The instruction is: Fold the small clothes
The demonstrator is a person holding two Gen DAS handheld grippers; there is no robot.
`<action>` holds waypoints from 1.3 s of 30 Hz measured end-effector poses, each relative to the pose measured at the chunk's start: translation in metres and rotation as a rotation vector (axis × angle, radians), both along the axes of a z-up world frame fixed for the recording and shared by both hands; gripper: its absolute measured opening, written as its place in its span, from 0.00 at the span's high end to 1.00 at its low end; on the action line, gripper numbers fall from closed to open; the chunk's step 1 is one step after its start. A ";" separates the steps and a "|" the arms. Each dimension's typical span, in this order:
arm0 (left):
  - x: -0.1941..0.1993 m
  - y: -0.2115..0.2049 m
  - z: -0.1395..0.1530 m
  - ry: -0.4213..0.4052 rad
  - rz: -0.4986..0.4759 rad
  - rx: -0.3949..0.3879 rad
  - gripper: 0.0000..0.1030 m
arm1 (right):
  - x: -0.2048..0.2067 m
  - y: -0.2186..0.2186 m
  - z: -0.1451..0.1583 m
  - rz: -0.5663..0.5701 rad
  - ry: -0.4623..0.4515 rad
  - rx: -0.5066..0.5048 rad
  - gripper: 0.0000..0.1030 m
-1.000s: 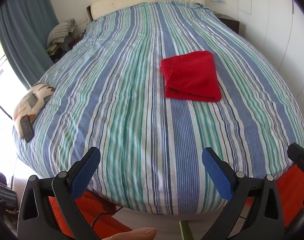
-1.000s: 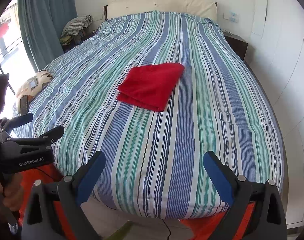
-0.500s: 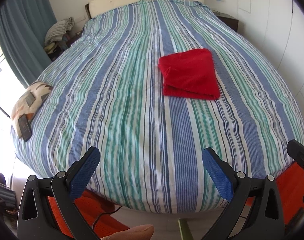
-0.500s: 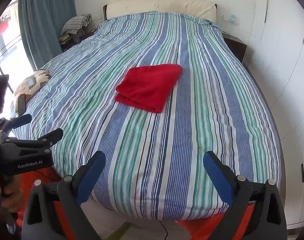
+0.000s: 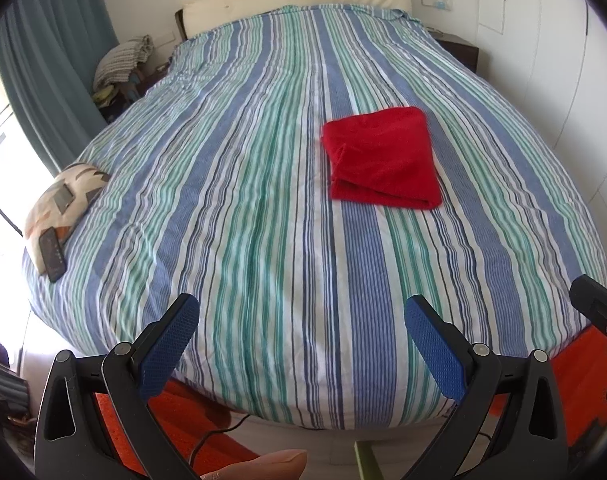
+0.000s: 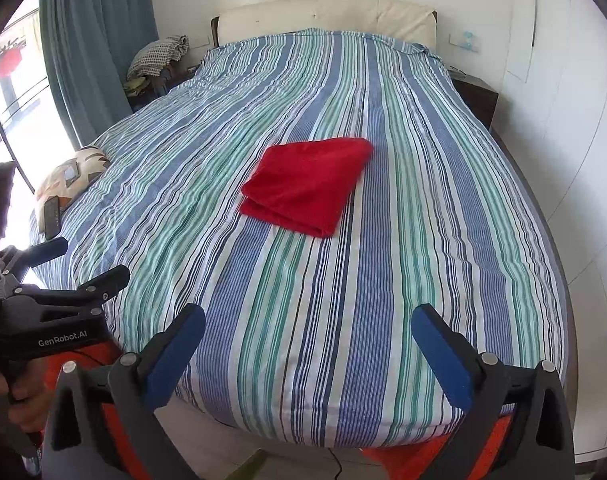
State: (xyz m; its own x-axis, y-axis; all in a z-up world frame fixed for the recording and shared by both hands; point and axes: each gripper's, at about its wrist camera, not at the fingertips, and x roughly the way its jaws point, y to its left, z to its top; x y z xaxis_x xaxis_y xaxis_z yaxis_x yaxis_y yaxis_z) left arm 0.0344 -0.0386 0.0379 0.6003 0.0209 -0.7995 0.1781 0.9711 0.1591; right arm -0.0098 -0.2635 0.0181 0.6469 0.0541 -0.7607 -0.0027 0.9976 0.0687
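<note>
Midway along the bed (image 5: pixel 263 208), nearer its right edge, lies the red garment (image 5: pixel 383 156), already folded compact. Left tongs (image 5: pixel 301 344) and right tongs (image 6: pixel 307 354) stand spread, empty, at the foot edge. Folding appears complete.

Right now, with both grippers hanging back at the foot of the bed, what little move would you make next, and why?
Probably none toward the red garment: it already lies folded flat on the striped bed cover. Both the left gripper and the right gripper are open, empty and well short of it, so I would draw them back.
</note>
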 end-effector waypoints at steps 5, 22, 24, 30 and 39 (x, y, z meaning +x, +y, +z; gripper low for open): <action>0.005 0.001 -0.001 -0.021 0.008 0.021 0.00 | 0.003 0.001 0.003 -0.023 -0.020 -0.011 0.01; 0.008 -0.008 -0.004 -0.022 0.013 0.030 0.00 | 0.004 -0.008 0.004 -0.100 -0.015 -0.106 0.01; 0.008 -0.009 -0.004 -0.025 0.011 0.032 0.00 | 0.004 -0.008 0.004 -0.100 -0.011 -0.105 0.01; 0.007 -0.009 -0.005 -0.026 0.010 0.032 0.00 | 0.005 -0.007 0.003 -0.101 -0.004 -0.117 0.01; 0.008 -0.007 -0.003 -0.025 0.013 0.017 0.00 | 0.005 -0.007 0.002 -0.101 0.005 -0.130 0.01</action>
